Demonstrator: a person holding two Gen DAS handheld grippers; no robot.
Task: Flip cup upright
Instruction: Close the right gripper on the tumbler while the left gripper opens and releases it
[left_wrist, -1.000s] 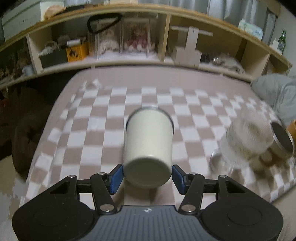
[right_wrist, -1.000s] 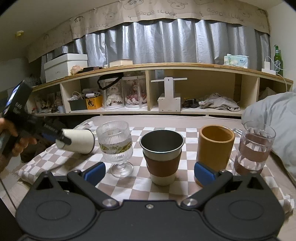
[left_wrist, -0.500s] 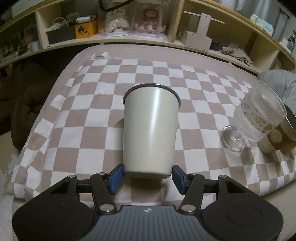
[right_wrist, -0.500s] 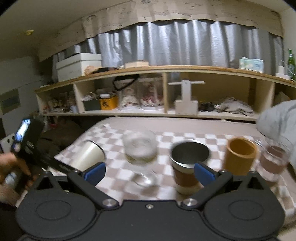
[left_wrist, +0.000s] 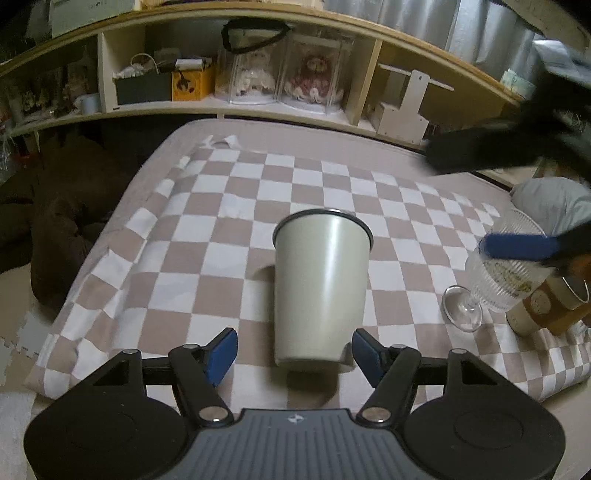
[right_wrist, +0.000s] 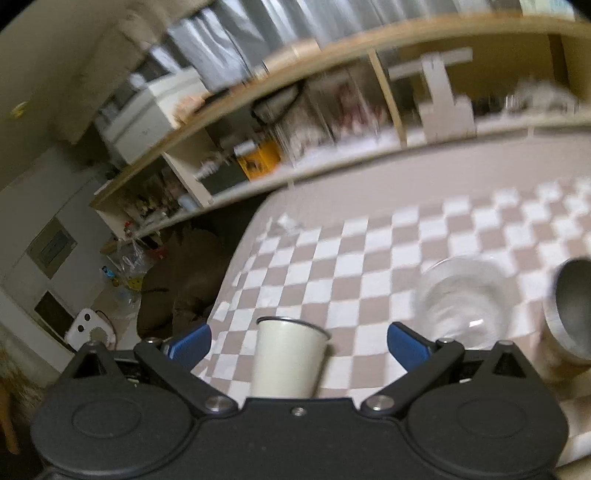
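Cup (left_wrist: 320, 291) upright on checkered cloth (left_wrist: 207, 280), between wide-spread left tool (left_wrist: 291, 350) fingers, untouched.

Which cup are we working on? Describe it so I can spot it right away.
Find the checkered cloth below the wooden shelf. Near its front edge, just ahead of the open left gripper, stands the cream cup. Unlike the ribbed glass goblet and sleeved metal cup to its right, it is plain, opaque and dark-rimmed.
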